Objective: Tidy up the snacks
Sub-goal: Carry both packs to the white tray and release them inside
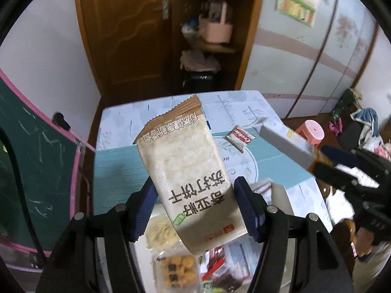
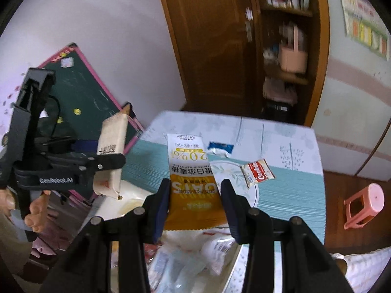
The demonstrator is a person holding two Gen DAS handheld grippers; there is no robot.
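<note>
So right now I've got a snack in each hand. My left gripper (image 1: 195, 207) is clamped on the beige soda cracker pack (image 1: 185, 171), and my right gripper (image 2: 195, 205) is closed narrow on the yellow-and-white oat bar packet (image 2: 193, 173), both held up off the surface (image 2: 293, 195). Out on the far part there's only a small red cookie packet (image 2: 257, 172) and a blue wrapper (image 2: 221, 147), lying apart from each other. Near me, right under the grippers, there's a heap of mixed snacks (image 1: 176, 268), blurry, can't tell them all apart. I'd say I'm early to midway: two in hand not placed anywhere yet, most of the pile untouched.
</note>
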